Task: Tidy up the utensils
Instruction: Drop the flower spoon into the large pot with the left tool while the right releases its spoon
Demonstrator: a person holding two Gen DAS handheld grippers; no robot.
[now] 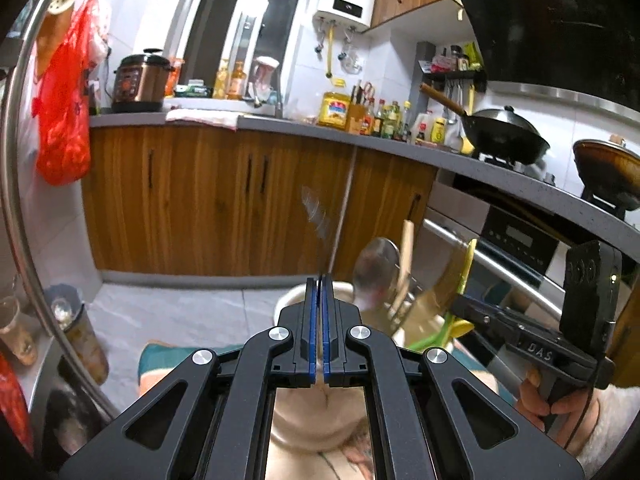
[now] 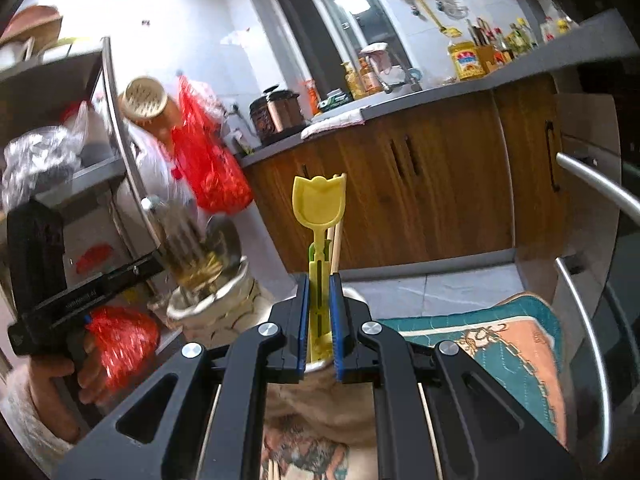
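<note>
My right gripper (image 2: 319, 286) is shut on a yellow plastic utensil (image 2: 318, 206) with a tulip-shaped head, held upright; wooden chopsticks (image 2: 337, 246) stand just behind it. In the left wrist view that gripper (image 1: 472, 312) shows at right holding the yellow utensil (image 1: 466, 268) beside a white holder (image 1: 292, 300) with a metal spoon (image 1: 378, 266) and a wooden utensil (image 1: 406, 248). My left gripper (image 1: 319, 286) is shut, with nothing visible between its pads, just in front of the holder. It also shows at left in the right wrist view (image 2: 152, 264), by a cream pot (image 2: 218, 312) of utensils.
Wooden kitchen cabinets (image 1: 224, 196) under a grey counter (image 1: 280, 124) with bottles, a pressure cooker (image 1: 138, 80) and a wok (image 1: 504, 132). An oven (image 1: 516, 248) stands at right. A red bag (image 1: 62, 112) hangs on a steel rack at left. A patterned mat (image 2: 500, 340) lies below.
</note>
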